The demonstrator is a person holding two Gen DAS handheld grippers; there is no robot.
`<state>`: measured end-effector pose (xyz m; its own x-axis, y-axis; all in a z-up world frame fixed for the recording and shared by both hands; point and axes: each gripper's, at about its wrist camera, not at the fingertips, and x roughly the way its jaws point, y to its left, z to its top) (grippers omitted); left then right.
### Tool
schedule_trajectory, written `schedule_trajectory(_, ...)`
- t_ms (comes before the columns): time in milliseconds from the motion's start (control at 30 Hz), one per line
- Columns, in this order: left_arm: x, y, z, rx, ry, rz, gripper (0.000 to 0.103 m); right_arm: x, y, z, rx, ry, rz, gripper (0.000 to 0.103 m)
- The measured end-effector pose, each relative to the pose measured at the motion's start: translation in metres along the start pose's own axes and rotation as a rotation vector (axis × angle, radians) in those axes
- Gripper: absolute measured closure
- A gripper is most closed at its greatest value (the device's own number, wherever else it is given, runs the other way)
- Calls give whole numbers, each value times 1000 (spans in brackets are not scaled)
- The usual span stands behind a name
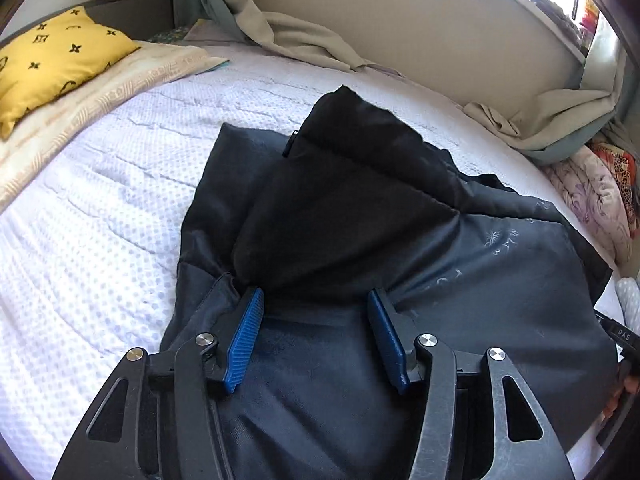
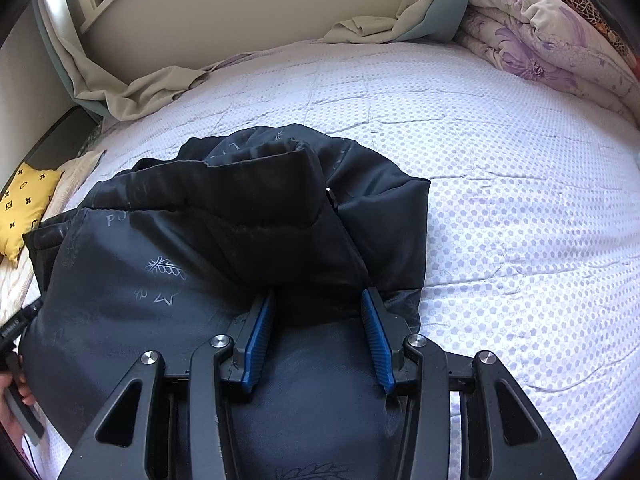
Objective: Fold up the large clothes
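White dotted quilted bed (image 1: 120, 184) carries dark navy padded jacket (image 1: 328, 208), bunched mid-bed. Yellow patterned pillow (image 1: 52, 60) near headboard. Left gripper (image 1: 316, 300) and right gripper (image 2: 318, 300) over jacket, jaws apart, gripping nothing.

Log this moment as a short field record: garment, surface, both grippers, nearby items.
garment: black jacket, partly folded, printed lining showing
surface: bed with white dotted cover
left gripper: open, over the jacket
right gripper: open, over the jacket
nearby: yellow pillow; floral quilt; beige curtain
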<state>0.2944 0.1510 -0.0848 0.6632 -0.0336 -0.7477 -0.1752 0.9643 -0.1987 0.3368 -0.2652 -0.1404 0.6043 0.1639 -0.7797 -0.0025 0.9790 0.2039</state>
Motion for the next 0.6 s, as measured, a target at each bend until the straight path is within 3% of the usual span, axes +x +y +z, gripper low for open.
schedule_trajectory(200,2,-1,0,16,3,15,43,-17,9,6,-19,1,-35,61)
schedule_trajectory(333,2,-5,-1,32,6,35,43,-61,24,17,-42,-84,-42,58)
schedule_trajectory(433,3,-6,0,31,8,38,43,-89,42,16,-86,-125,7,57)
schedule_trajectory(500,3,-5,1,27,12,33,43,-93,55,9,-134,-114,4,57)
schedule_trajectory(600,3,-4,3,20,21,24,43,-79,72,-10,-240,-54,-79,57)
